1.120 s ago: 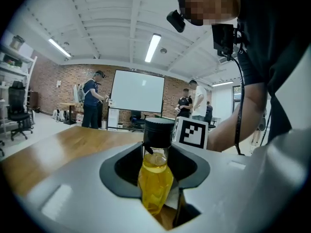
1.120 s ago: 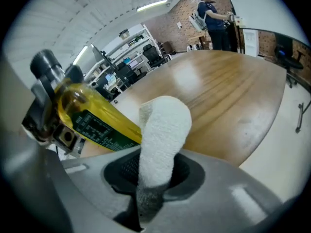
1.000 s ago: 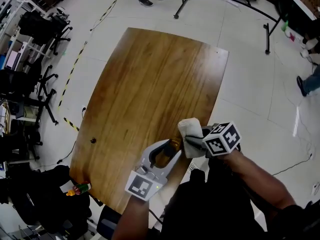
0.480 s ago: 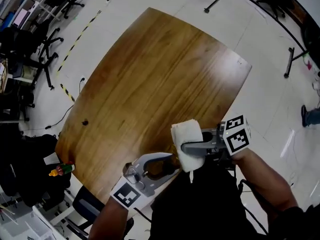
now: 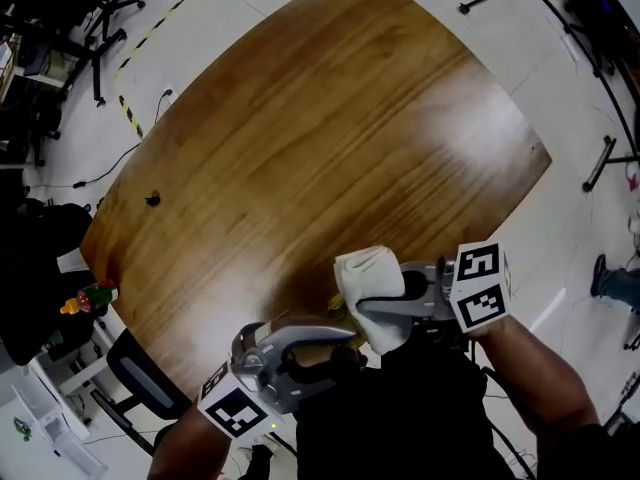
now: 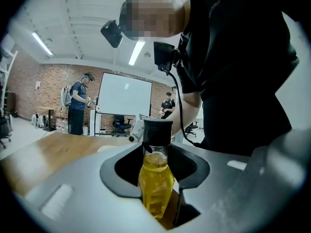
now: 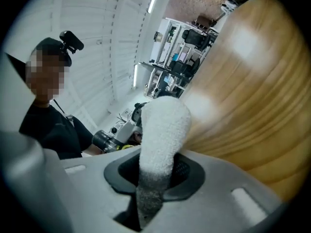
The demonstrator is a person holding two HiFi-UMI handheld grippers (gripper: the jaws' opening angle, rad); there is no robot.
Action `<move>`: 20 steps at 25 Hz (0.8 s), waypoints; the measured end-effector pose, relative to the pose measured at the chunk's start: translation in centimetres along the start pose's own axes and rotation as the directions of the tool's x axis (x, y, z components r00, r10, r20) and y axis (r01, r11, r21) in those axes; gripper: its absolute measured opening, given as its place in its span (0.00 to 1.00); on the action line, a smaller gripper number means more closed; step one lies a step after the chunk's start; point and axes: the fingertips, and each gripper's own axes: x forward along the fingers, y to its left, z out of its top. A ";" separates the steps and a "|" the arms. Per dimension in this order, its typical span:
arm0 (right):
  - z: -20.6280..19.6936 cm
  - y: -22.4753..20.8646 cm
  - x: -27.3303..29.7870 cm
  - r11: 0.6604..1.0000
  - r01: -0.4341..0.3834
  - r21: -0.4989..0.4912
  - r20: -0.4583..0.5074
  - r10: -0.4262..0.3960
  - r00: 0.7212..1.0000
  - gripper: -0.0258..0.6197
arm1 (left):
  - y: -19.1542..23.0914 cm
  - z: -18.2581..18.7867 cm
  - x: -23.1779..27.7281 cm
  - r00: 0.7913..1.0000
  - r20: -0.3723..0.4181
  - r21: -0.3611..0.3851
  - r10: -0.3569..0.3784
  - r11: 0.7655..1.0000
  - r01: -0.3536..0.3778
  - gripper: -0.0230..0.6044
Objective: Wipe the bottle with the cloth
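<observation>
We've got the left gripper (image 5: 345, 346) nearest us at the table's near edge, jaws part-closed and clamped on the bottle (image 6: 156, 181): yellow liquid, black cap up. Just beyond it, the right gripper (image 5: 375, 313) has its jaws pinched tight on the folded white cloth (image 5: 368, 273), close beside the bottle; contact unclear. The wooden table (image 5: 300, 138) runs on past.

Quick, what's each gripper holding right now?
Left gripper: closed on the bottle.
Right gripper: closed on the cloth.
</observation>
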 end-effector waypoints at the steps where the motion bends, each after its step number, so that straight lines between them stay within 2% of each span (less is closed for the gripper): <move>1: -0.1 -0.4 0.1 1.000 0.016 -0.011 -0.018 -0.016 1.000 0.15 | 0.0 0.0 0.0 1.000 0.008 -0.002 0.000 1.000 0.000 0.29; 4: -0.5 -1.7 0.4 0.991 0.097 -0.091 -0.090 -0.105 0.990 0.15 | 0.0 0.2 0.2 1.000 0.026 -0.001 0.003 1.000 -0.003 0.29; 8: -1.5 -3.7 0.4 0.959 0.202 -0.197 -0.190 -0.239 0.952 0.15 | 0.0 0.6 0.7 0.999 0.033 0.011 0.012 1.000 -0.012 0.29; 10: -2.1 -4.8 0.7 0.937 0.254 -0.239 -0.236 -0.310 0.921 0.15 | 0.1 0.6 0.7 0.999 0.036 0.014 0.018 1.000 -0.018 0.29; 13: -3.3 -6.5 1.3 0.886 0.329 -0.326 -0.309 -0.429 0.849 0.15 | 0.2 0.5 0.5 0.999 0.046 0.017 0.026 0.999 -0.027 0.29; 16: -4.0 -6.8 1.7 0.840 0.339 -0.424 -0.362 -0.500 0.787 0.15 | 0.2 0.5 0.4 0.998 0.052 0.016 0.034 0.999 -0.035 0.29; 18: -4.1 -6.8 1.8 0.827 0.326 -0.458 -0.381 -0.514 0.769 0.15 | 0.2 0.5 0.3 0.998 0.052 0.021 0.036 0.999 -0.037 0.29; 20: -4.2 -6.9 1.8 0.831 0.308 -0.463 -0.398 -0.506 0.766 0.15 | 0.2 0.4 0.2 0.998 0.051 0.028 0.041 0.999 -0.043 0.29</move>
